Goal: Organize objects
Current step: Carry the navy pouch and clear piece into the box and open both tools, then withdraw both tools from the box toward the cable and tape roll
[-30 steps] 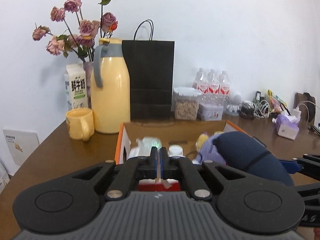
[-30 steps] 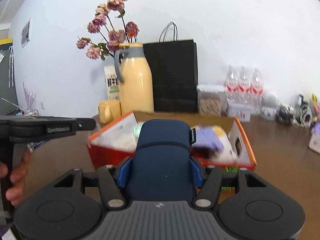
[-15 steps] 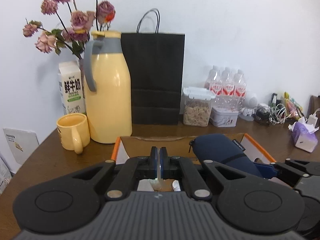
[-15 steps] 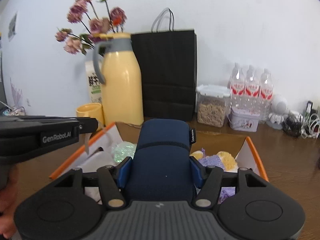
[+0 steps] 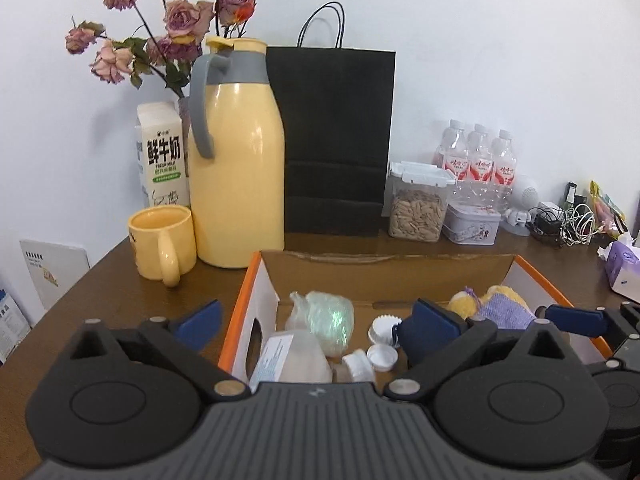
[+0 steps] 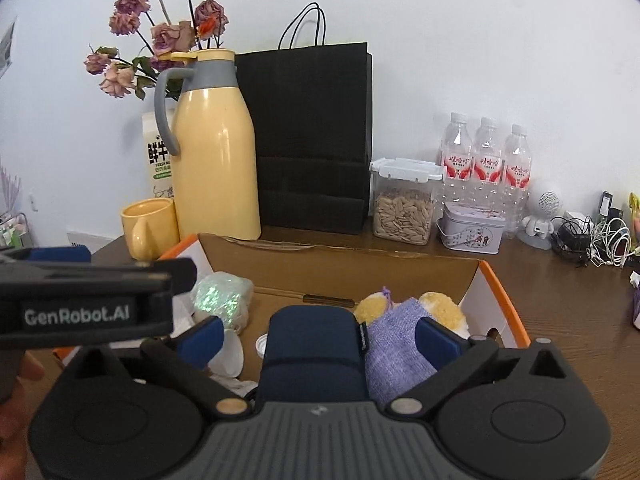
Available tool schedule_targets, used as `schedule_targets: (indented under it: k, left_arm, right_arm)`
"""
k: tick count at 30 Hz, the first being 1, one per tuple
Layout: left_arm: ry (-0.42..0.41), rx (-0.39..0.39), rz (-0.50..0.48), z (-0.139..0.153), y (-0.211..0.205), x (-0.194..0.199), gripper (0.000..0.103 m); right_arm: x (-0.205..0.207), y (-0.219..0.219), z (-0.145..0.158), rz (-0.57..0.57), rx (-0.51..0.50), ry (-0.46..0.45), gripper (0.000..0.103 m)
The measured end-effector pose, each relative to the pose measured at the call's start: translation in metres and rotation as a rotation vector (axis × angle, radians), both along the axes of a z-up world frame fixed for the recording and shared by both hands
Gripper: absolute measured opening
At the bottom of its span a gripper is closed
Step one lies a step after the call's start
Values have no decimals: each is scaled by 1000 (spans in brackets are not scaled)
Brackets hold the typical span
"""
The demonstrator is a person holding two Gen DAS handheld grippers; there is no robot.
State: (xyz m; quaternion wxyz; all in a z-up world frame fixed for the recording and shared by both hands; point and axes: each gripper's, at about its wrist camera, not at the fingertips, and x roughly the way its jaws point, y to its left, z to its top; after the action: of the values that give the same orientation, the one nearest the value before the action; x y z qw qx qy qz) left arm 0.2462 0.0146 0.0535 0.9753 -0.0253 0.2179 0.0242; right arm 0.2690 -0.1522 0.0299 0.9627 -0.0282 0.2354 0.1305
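Between the right jaws: the navy pouch [image 6: 314,350] lay low and centre in the right view, inside the cardboard box [image 6: 492,280], with clear gaps to both blue pads.
Right gripper [image 6: 318,336]: jaws were opening and stood wide apart, pressing on nothing.
Left gripper [image 5: 316,320]: jaws were opening too, spread wide with nothing held between them; the box's left wall and contents showed through the gap.
Beside the pouch: a lilac knitted bag [image 6: 394,336] and yellow plush [image 6: 440,306] touched it on the right; a shiny wrapped bundle [image 6: 220,296] sat left of it.
Lower centre of the left view: a plastic bottle [image 5: 292,356] and small white caps [image 5: 384,326] lay on the box floor.
Upper half of both views: a yellow thermos [image 5: 236,164], mug [image 5: 162,238] and black paper bag [image 5: 332,140] stood on the surface behind the box.
Step in hand: the pouch looked released into the box.
Next move: probably drawing the right gripper back clear of the pouch without dragging it, then choosing another loose item.
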Motion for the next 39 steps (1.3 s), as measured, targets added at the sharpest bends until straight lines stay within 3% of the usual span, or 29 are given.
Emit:
schedule_targets:
  k: [15, 23, 35, 39]
  left_arm:
    - [-9, 6, 22, 9, 7, -30, 103]
    - [-19, 19, 8, 12, 10, -64, 103]
    - [88, 17, -19, -22, 16, -135, 103]
    - [115, 20, -48, -31, 9, -156, 103]
  right_arm:
    - [-31, -3, 6, 11, -26, -8, 103]
    - [-63, -8, 11, 36, -46, -28, 103]
    - [-123, -29, -11, 61, -93, 5, 103]
    - [-136, -36, -20, 94, -110, 31, 92]
